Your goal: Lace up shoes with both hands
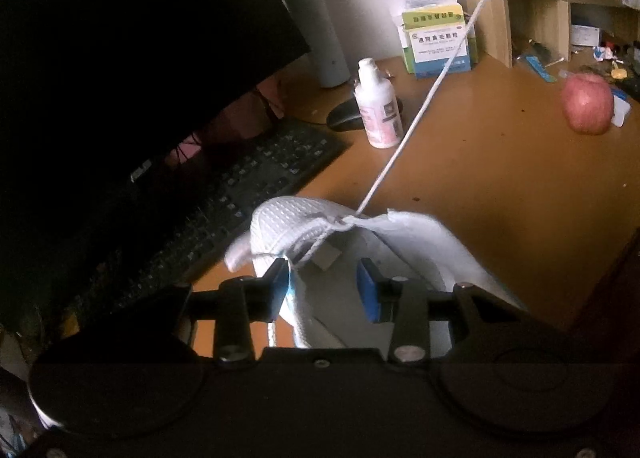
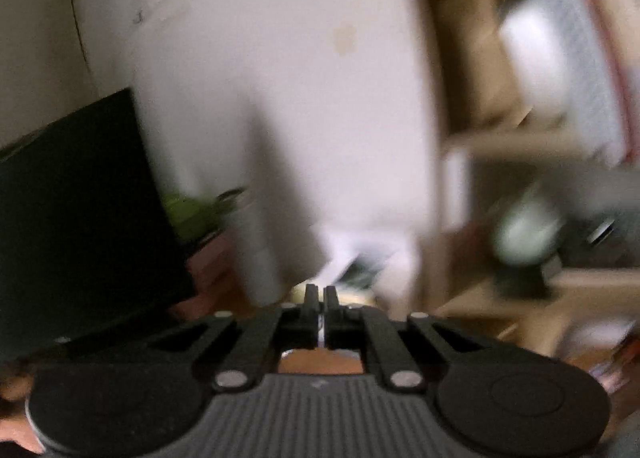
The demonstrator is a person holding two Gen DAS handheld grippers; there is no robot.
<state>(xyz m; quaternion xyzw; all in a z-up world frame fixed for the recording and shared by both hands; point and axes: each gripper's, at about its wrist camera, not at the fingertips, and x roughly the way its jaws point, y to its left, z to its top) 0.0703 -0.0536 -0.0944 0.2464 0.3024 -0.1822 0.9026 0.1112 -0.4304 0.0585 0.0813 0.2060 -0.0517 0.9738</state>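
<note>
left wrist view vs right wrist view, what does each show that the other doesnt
Only the left wrist view shows the white shoe, the taut lace running up from it, the keyboard, the white bottle, the apple and the left gripper with its fingers apart around the shoe's opening.

Only the right wrist view, heavily blurred, shows the right gripper shut.

Both show the dark monitor, the pale wall and the wooden shelves.

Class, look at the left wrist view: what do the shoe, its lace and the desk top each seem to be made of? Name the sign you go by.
Shoe: white woven mesh fabric, matt; a dotted weave shows on the upper.
Lace: white braided cord, probably cotton or polyester; a twisted texture shows near the eyelet.
Desk top: orange-brown wood or laminate, smooth with a soft sheen; which one is unclear.
</note>
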